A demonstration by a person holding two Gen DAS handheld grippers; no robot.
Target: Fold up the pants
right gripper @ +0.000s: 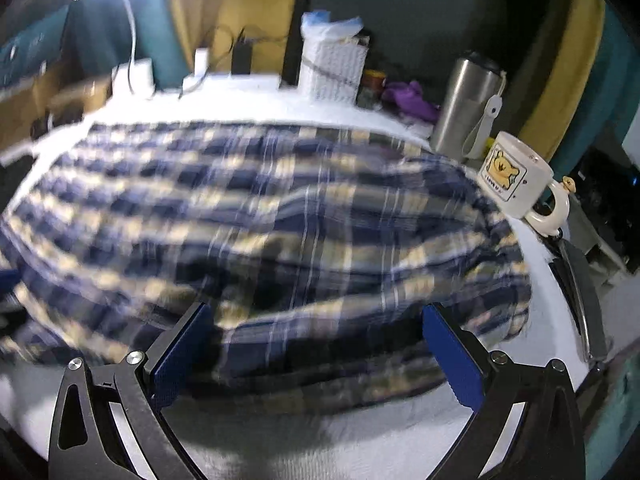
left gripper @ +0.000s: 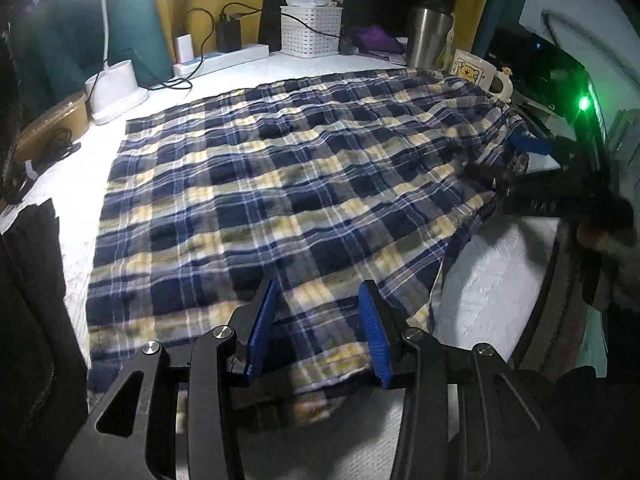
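Observation:
The navy, white and yellow plaid pants [left gripper: 280, 184] lie spread flat on a white table [left gripper: 500, 280]. My left gripper [left gripper: 318, 328] is open and empty, its blue pads just above the near hem of the pants. My right gripper [right gripper: 316, 354] is open and empty over the near edge of the pants [right gripper: 280, 232]; that view is motion-blurred. The right gripper also shows in the left wrist view [left gripper: 520, 152] at the pants' right edge, blurred.
Along the back stand a lamp base [left gripper: 116, 88], a power strip [left gripper: 224, 58], a white basket [left gripper: 312, 30], a steel tumbler [left gripper: 430, 36] and a bear mug [right gripper: 520, 178] touching the pants' far right corner. A dark device with a green light [left gripper: 584, 104] sits at right.

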